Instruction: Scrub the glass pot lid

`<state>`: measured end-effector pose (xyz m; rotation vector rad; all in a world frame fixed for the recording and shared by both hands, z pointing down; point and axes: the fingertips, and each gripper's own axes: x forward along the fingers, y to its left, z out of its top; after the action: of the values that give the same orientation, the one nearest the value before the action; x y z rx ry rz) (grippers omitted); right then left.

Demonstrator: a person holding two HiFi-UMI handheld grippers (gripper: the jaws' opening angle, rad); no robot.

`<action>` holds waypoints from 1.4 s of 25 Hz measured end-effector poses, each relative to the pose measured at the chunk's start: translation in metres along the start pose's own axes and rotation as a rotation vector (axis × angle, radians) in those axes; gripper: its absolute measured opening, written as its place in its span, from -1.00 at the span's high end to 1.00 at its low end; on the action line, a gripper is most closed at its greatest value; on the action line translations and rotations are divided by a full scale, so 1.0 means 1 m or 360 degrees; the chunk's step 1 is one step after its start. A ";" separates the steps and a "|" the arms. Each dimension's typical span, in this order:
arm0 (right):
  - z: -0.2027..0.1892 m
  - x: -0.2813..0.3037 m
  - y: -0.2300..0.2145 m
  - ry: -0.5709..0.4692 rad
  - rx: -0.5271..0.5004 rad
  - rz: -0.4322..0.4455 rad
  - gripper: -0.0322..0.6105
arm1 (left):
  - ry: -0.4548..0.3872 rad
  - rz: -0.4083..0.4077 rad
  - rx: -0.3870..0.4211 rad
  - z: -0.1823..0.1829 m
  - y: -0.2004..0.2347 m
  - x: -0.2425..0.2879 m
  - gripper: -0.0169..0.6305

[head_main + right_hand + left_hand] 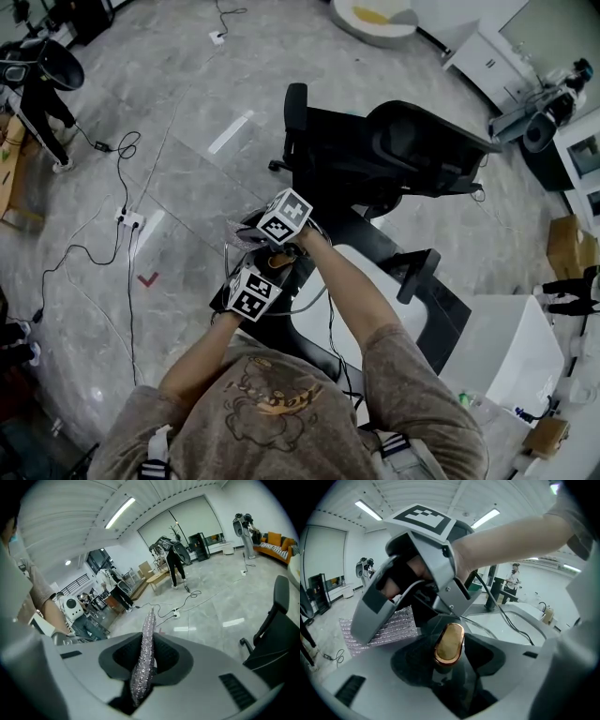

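Left gripper [266, 275]: jaws clamped on the bronze knob [449, 642] of the glass pot lid [280, 256].
Lid: held in the air in front of the person, near a black office chair [412, 150].
Right gripper [143, 677]: jaws closed on a silver scrub pad [147, 630], seen edge-on.
Pad: just beside the lid; contact not discernible.

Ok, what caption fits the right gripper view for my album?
Right tongs pinching a sparkly silver scrubbing cloth, seen edge-on.

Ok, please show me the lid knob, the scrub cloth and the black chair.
lid knob [449, 643]: left gripper view, on its golden top.
scrub cloth [144, 663]: right gripper view, its middle part.
black chair [422, 141]: head view, on its backrest.
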<state>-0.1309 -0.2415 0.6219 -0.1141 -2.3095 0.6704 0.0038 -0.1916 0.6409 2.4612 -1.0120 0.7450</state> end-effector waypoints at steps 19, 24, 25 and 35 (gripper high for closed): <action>-0.050 -0.031 -0.052 -0.0032 0.0033 -0.0358 0.66 | 0.0011 -0.0003 0.0055 -0.001 0.002 0.000 0.29; -0.061 -0.049 -0.062 -0.0090 0.0115 -0.0447 0.66 | 0.0028 -0.0010 0.0057 -0.002 0.002 0.001 0.29; -0.064 -0.055 -0.066 -0.0098 0.0128 -0.0484 0.66 | 0.0033 -0.0011 0.0056 -0.002 0.002 0.001 0.29; -0.111 -0.109 -0.076 -0.0165 0.0328 -0.0716 0.66 | 0.0075 -0.0033 0.0061 -0.001 0.003 0.001 0.29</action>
<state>0.0318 -0.2875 0.6600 0.5306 -2.2353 0.6829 0.0018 -0.1939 0.6427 2.4705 -0.9620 0.8188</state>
